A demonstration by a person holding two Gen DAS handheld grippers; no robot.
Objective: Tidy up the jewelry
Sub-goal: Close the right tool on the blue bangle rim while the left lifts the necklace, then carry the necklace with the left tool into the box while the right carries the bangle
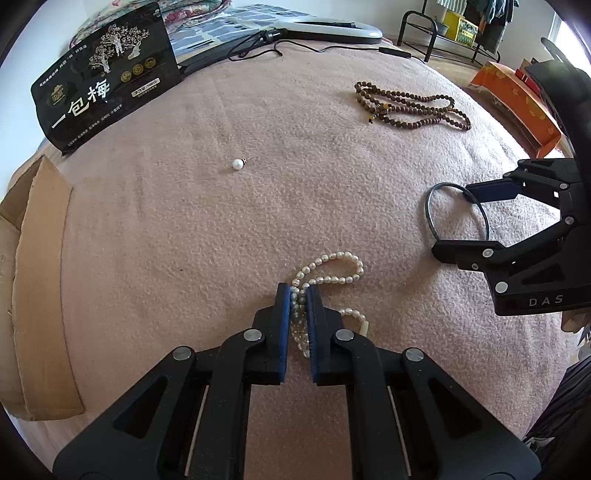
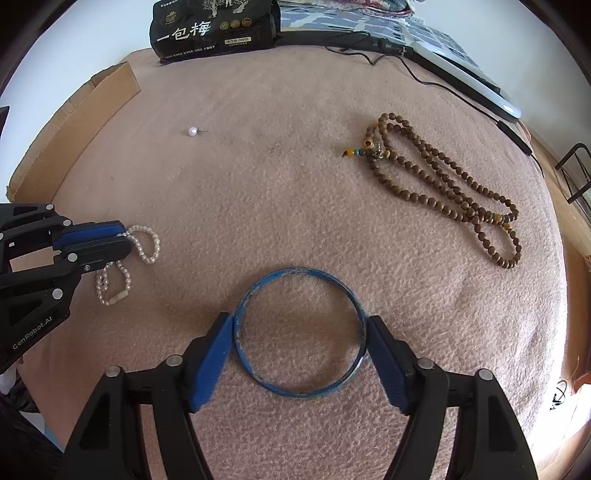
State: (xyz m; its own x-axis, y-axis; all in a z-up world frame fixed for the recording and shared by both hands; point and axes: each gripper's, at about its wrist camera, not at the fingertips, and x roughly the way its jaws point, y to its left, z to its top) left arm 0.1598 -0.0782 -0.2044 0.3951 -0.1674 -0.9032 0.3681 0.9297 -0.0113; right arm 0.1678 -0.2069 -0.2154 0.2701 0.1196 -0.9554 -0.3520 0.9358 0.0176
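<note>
A white pearl necklace (image 1: 332,278) lies bunched on the pink blanket (image 1: 258,221). My left gripper (image 1: 297,291) is shut on its strands, which show between the blue pads; the right wrist view shows the same grip (image 2: 123,236) on the pearls (image 2: 147,254). A blue bangle (image 2: 295,271) lies flat on the blanket, and my right gripper (image 2: 300,325) spans it with a pad touching each side. The left wrist view shows that gripper (image 1: 453,221) over the bangle (image 1: 430,210). A brown wooden bead necklace (image 2: 443,192) and a single pearl earring (image 2: 192,131) lie further off.
A black snack bag (image 1: 107,74) stands at the far left edge. Flattened cardboard (image 1: 40,258) lies along the left side. A white ring lamp (image 1: 332,29) and its black cable (image 2: 424,79) cross the far end. An orange box (image 1: 517,99) sits beyond the right edge.
</note>
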